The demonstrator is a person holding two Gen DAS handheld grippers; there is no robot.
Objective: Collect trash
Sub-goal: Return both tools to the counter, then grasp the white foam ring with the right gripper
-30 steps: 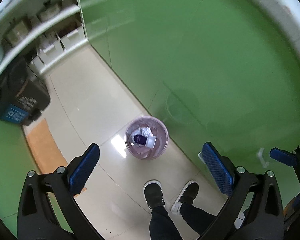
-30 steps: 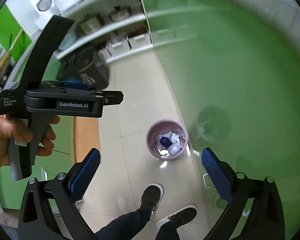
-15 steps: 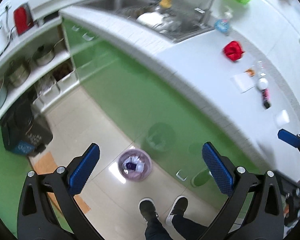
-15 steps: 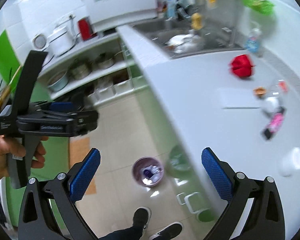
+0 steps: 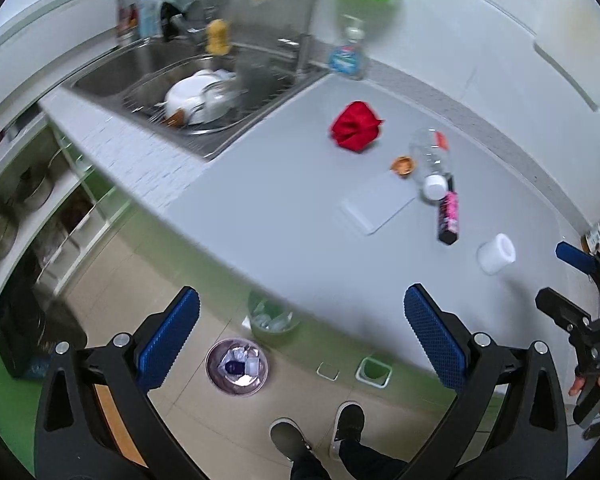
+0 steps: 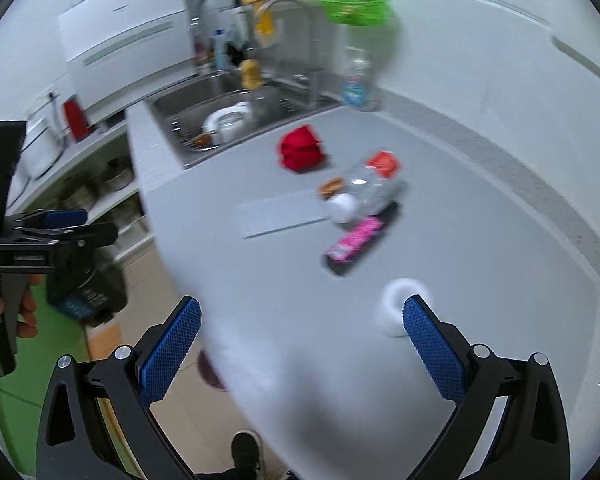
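Both grippers are spread wide and empty. The right gripper (image 6: pixel 300 344) is nearer the trash: the white roll (image 6: pixel 398 304) lies on the counter (image 6: pixel 480 240) just beside its right finger. Farther off, the pink-and-black wrapper (image 6: pixel 358 242) runs diagonally toward the clear bottle (image 6: pixel 374 190). The left gripper (image 5: pixel 300 336) hangs over the floor bin (image 5: pixel 237 366).

Red cloth (image 5: pixel 356 127), pink-black wrapper (image 5: pixel 448 216), purple bin (image 5: pixel 236 367).
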